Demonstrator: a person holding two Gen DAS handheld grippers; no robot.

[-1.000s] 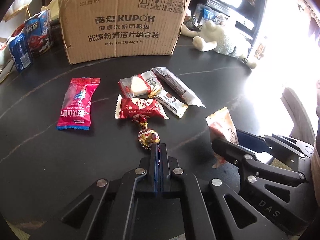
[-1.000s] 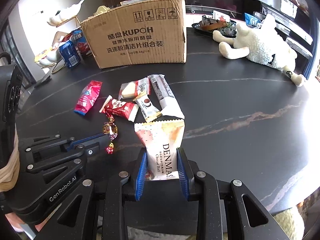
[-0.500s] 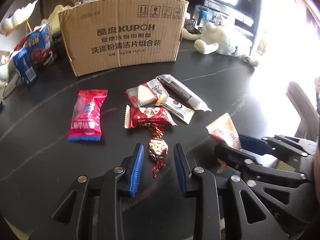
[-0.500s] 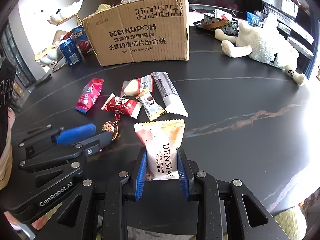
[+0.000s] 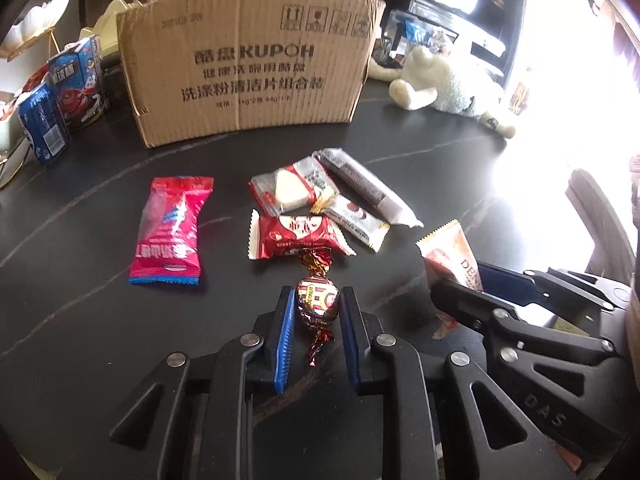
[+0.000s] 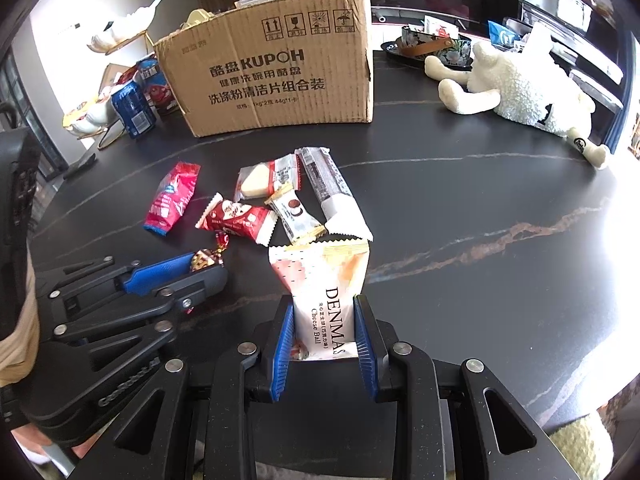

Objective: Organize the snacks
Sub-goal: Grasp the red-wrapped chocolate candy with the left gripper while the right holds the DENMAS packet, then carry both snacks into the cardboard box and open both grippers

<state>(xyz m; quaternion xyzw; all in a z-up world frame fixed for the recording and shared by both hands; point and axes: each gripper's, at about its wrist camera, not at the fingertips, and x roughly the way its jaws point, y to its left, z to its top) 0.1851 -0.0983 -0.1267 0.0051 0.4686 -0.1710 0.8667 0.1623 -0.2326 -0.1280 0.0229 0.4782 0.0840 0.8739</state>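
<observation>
My left gripper (image 5: 318, 304) is shut on a foil-wrapped round candy (image 5: 318, 302), its blue pads pressing the candy's sides just above the black table. My right gripper (image 6: 324, 312) is shut on a white and orange DENMAS cheese ball packet (image 6: 324, 280), also seen in the left wrist view (image 5: 448, 256). On the table ahead lie a pink-red packet (image 5: 170, 230), a red heart candy (image 5: 294, 236), a clear packet with a white cake (image 5: 292, 188), a small white packet (image 5: 352, 216) and a long dark bar (image 5: 366, 186). A KUPOH cardboard box (image 5: 252, 60) stands open-topped behind them.
Blue drink cans and cartons (image 5: 60, 96) stand left of the box beside a gold wire stand (image 6: 100, 120). A white plush sheep (image 6: 520, 88) lies at the back right. The table's edge (image 6: 580, 408) curves close on the right.
The left gripper opened, slid forward around the foil candy and closed on its body. The right gripper kept hold of the cheese ball packet.
</observation>
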